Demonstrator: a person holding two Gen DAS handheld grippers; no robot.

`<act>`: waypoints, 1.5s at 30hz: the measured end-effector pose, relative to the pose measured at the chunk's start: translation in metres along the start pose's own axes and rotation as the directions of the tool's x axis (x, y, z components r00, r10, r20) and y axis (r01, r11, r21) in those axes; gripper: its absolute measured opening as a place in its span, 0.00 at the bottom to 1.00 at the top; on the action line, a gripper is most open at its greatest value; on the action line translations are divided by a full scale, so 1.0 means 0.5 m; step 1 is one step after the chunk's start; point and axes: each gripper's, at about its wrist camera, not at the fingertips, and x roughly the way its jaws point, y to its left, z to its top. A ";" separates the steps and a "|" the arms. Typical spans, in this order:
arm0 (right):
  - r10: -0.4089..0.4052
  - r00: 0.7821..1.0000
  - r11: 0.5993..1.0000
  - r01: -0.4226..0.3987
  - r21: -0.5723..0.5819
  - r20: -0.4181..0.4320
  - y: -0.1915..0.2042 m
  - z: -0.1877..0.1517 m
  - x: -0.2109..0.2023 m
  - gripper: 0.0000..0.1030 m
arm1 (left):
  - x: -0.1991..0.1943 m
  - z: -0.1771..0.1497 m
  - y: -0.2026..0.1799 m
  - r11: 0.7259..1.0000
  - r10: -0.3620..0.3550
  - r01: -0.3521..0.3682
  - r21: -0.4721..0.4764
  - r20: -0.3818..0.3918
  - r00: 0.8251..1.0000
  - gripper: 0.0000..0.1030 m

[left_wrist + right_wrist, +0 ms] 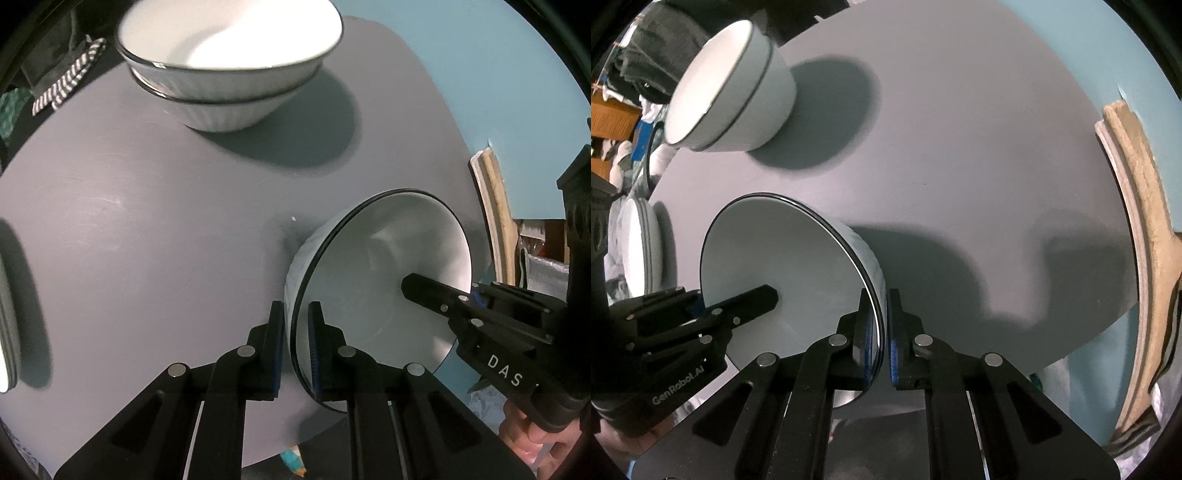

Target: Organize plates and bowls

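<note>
Both grippers (295, 347) (881, 339) on one bowl (384, 273); plates (639, 243) clearer from right.

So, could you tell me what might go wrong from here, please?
1. Both the left gripper and right gripper pinch only the thin rim of the tilted bowl; uneven pulling could make it slip or twist.
2. If released now, it could drop onto the table near its edge.
3. Nesting it onto the stacked bowls carelessly could chip rims.

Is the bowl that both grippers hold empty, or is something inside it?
Empty. The bowl shows a bare white inside in both views; only the fingers of the right gripper reach in.
</note>
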 end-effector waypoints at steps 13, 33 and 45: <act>0.016 0.999 0.997 -0.013 -0.075 0.040 0.039 0.064 -0.070 0.07 | -0.074 0.022 -0.003 0.999 -0.011 0.014 -0.030 0.082 0.997 0.11; -0.002 0.995 0.977 0.023 -0.213 0.101 0.147 0.161 -0.103 0.07 | -0.187 0.143 0.064 0.997 0.053 -0.039 -0.072 0.202 0.978 0.11; -0.012 0.997 0.973 0.031 -0.230 0.082 0.167 0.245 -0.093 0.07 | -0.165 0.227 0.084 0.992 0.104 -0.089 -0.088 0.178 0.978 0.11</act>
